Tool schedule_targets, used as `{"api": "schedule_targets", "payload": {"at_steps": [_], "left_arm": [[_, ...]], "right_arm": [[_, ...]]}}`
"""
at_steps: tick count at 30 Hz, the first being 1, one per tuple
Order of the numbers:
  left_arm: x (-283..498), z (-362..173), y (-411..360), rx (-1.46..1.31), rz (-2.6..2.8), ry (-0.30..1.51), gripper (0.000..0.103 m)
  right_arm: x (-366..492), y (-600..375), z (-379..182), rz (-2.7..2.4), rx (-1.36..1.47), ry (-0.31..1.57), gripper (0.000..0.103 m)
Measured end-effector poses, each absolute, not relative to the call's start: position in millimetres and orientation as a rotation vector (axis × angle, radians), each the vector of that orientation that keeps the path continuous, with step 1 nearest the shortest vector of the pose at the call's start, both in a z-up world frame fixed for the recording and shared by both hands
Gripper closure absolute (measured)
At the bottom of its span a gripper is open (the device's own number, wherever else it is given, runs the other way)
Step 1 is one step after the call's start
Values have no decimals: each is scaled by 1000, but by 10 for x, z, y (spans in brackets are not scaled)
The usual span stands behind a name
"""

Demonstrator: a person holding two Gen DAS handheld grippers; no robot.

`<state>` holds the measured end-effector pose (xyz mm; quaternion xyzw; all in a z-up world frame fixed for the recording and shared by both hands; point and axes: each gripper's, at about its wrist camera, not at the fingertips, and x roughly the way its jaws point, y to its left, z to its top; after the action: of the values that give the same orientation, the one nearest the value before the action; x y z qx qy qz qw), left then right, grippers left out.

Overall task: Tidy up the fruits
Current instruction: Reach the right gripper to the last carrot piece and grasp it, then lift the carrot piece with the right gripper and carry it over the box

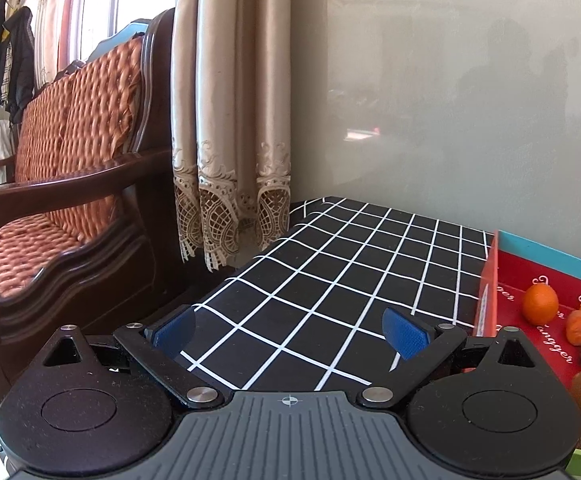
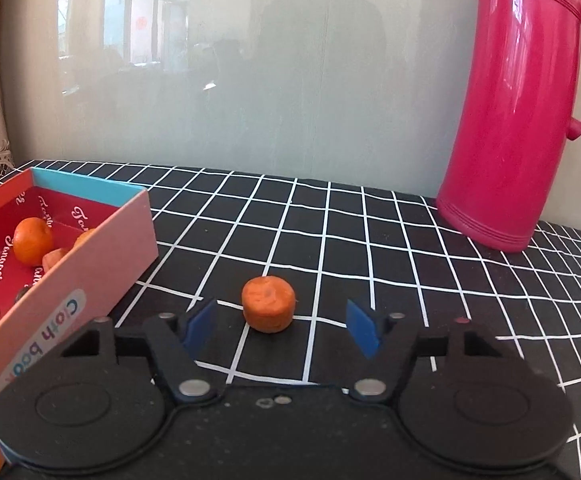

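The right gripper [image 2: 282,326] has its blue ribbed pads spread, empty; a squat, wrinkled orange fruit [image 2: 268,304] sits on the grid cloth [image 2: 370,240] just ahead between them. The left gripper [image 1: 290,330] is spread too, a cardboard box [image 1: 486,300] of round fruits beside its right finger.

Open checked cloth [image 2: 370,248] around the orange fruit [image 2: 268,304]; box [image 2: 102,264] obstructs left, pink thermos [image 2: 518,112] far right.
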<state>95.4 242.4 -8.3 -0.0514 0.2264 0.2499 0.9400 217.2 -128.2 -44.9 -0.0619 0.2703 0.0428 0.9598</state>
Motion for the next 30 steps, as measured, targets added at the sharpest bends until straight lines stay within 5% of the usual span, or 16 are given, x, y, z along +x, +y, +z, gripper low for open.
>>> {"api": "schedule_targets", "payload": {"at_steps": [2,6,30], "left_arm": [[951,-89,2449,-109,513,464,4],[948,-102,2472,-106,509,474,4],[618,99,2185,-102,433,440,4]], "right_arm": [[2210,-1276,-463,80,-126,558,41],[2246,-1298,-493,100,-100,585,75],[1505,-1071,-12,193,-166,497,75]]}}
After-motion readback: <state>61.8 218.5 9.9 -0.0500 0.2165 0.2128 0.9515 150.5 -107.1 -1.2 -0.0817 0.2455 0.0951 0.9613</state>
